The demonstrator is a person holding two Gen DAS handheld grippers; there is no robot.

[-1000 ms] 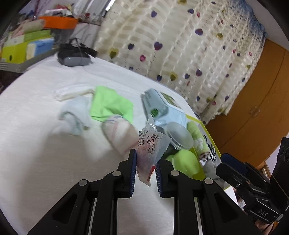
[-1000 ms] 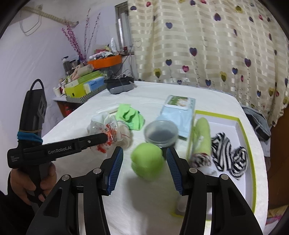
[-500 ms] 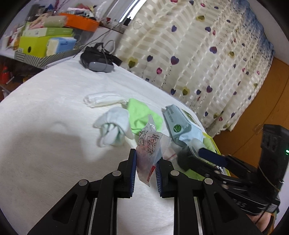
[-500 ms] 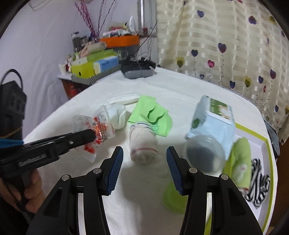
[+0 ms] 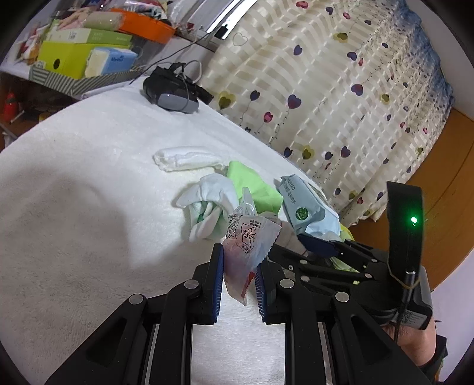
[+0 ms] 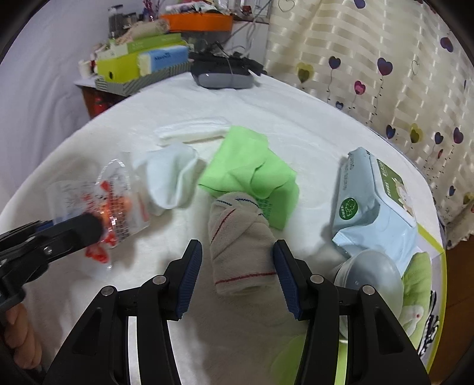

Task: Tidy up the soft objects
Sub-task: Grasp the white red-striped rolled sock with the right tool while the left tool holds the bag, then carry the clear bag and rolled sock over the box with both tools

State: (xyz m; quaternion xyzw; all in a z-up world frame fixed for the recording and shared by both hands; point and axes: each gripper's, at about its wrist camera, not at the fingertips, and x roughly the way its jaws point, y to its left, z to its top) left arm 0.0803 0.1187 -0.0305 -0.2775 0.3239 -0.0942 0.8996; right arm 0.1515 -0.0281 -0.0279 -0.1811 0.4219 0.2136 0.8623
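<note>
My left gripper (image 5: 238, 260) is shut on a clear plastic snack packet (image 5: 244, 245) with red print, held above the white tablecloth; it also shows in the right wrist view (image 6: 109, 204). My right gripper (image 6: 238, 257) is open, its jaws on either side of a rolled beige sock (image 6: 240, 245) with red stripes, not closed on it. A white sock bundle (image 6: 171, 180), a green cloth (image 6: 248, 174) and a folded white cloth (image 6: 192, 133) lie beyond. A white tray with a green rim (image 6: 435, 260) at the right holds a green roll and a striped item.
A pale blue wet-wipes pack (image 6: 373, 204) and a grey plastic lid (image 6: 370, 278) sit right of the sock. A grey headset (image 6: 222, 74) lies at the table's far edge. Boxes and an orange tub (image 6: 195, 22) stand behind. A heart-print curtain (image 5: 326, 88) hangs behind.
My right gripper has moved left from the green ball and grey lid to straddle the beige sock. My left gripper still holds the packet and has shifted left.
</note>
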